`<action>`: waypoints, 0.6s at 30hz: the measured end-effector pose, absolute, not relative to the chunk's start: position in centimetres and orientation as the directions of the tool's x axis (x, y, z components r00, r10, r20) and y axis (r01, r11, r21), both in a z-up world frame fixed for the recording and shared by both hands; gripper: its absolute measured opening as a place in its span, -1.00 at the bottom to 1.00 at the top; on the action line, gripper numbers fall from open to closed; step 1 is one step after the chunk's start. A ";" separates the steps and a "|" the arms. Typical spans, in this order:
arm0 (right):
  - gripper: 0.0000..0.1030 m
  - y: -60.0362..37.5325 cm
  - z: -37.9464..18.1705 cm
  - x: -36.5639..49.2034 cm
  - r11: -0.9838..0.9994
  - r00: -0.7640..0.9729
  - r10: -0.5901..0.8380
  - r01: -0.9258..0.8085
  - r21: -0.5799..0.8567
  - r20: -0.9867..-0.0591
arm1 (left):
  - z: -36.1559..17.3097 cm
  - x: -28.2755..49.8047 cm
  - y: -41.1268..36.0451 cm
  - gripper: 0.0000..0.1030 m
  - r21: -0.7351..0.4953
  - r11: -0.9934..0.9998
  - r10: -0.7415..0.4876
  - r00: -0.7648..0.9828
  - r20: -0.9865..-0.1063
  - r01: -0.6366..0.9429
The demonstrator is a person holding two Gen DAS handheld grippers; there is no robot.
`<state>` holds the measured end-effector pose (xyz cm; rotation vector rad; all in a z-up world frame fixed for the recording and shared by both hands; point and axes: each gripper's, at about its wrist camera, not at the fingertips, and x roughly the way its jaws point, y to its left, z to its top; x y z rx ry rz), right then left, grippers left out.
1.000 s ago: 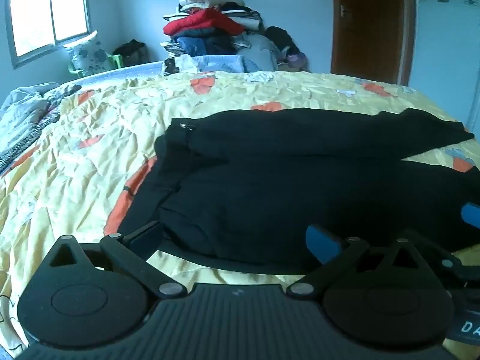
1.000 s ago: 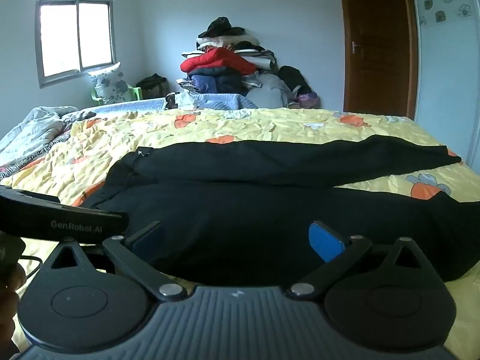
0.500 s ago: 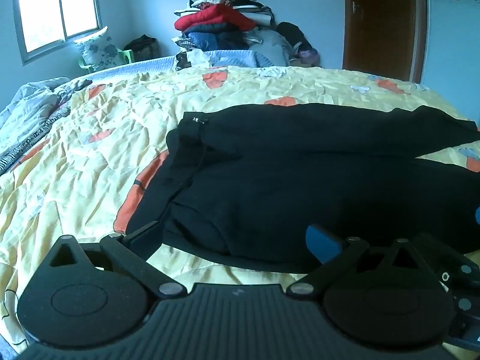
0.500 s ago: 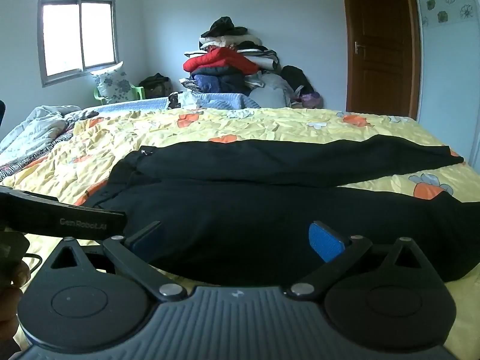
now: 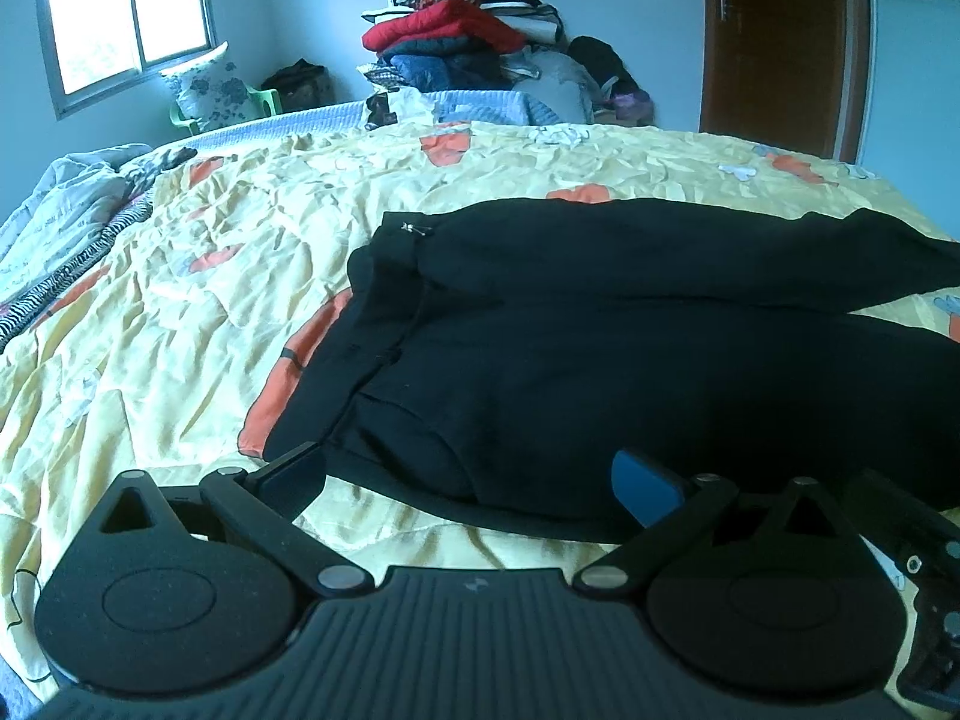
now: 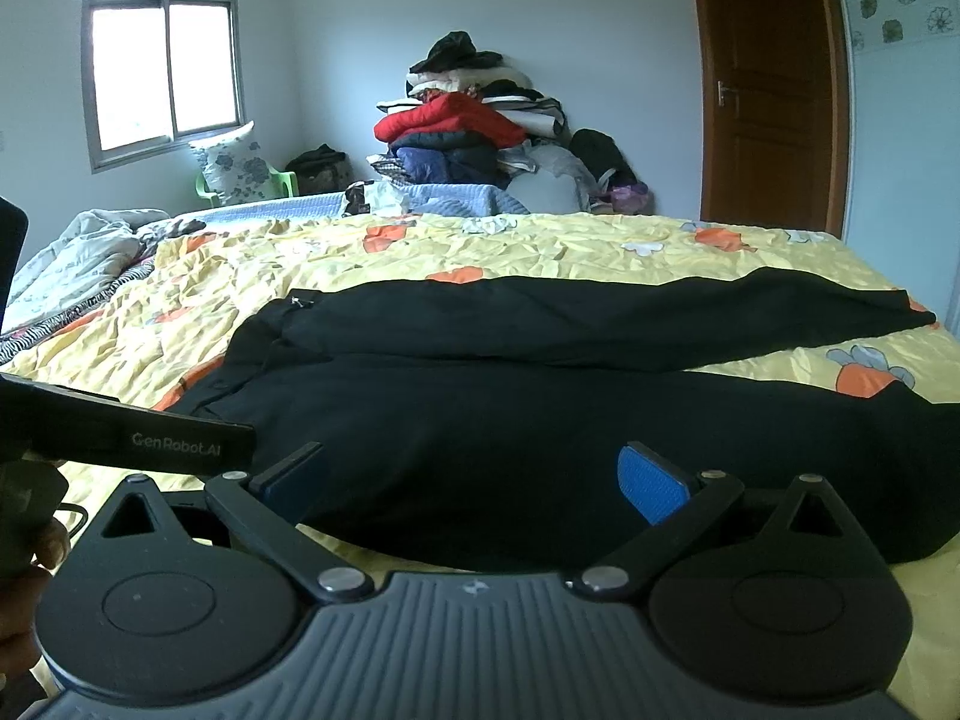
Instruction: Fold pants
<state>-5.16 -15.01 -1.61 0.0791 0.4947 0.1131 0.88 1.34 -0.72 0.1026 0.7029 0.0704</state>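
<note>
One pair of black pants (image 5: 630, 360) lies flat on the bed (image 5: 180, 300), on a yellow sheet with orange print; waistband end points toward the window (image 5: 120, 18), both legs run away from it toward the door (image 5: 780, 42). Two legs visible, the far one lying slightly apart from the near one at the cuff end. Left gripper (image 5: 474, 480) sits at the near edge of the pants by the waistband corner, jaws released and spread wide, nothing between them; its left pad is just beside the waistband hem, contact can't be confirmed. Right gripper (image 6: 480, 480) sits at the near edge of the near leg, further from the window, jaws also released wide, empty. In the right wrist view the left gripper body crosses the lower-left corner and covers part of the waistband; a bit of the person's hand (image 6: 36, 546) shows below it. Around the pants: one tall pile of clothes (image 6: 468, 120) against the far wall beyond the bed, one floral pillow (image 6: 234, 162) on one green plastic chair (image 6: 282, 180) under the window, one dark bag (image 6: 318, 165) next to the chair, crumpled light bedding (image 5: 66, 210) on the window side of the bed. Nothing lies on the pants themselves.
</note>
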 end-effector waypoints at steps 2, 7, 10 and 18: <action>1.00 -15.0 -1.6 -5.2 0.991 0.874 0.127 -0.089 0.102 -0.469 | -0.7 0.9 1.3 0.99 0.122 0.992 0.102 0.761 -0.641 -0.030; 1.00 -14.9 -1.6 -5.2 0.991 0.874 0.129 -0.092 0.102 -0.468 | -0.8 0.9 1.3 0.99 0.126 0.992 0.106 0.761 -0.640 -0.032; 1.00 -14.9 -1.6 -5.2 0.990 0.873 0.134 -0.096 0.104 -0.468 | -0.7 0.9 1.3 0.99 0.126 0.991 0.108 0.761 -0.639 -0.035; 1.00 -14.7 -1.4 -5.4 0.988 0.879 0.150 -0.121 0.092 -0.453 | -0.8 0.8 1.4 0.99 0.145 0.989 0.122 0.772 -0.624 -0.039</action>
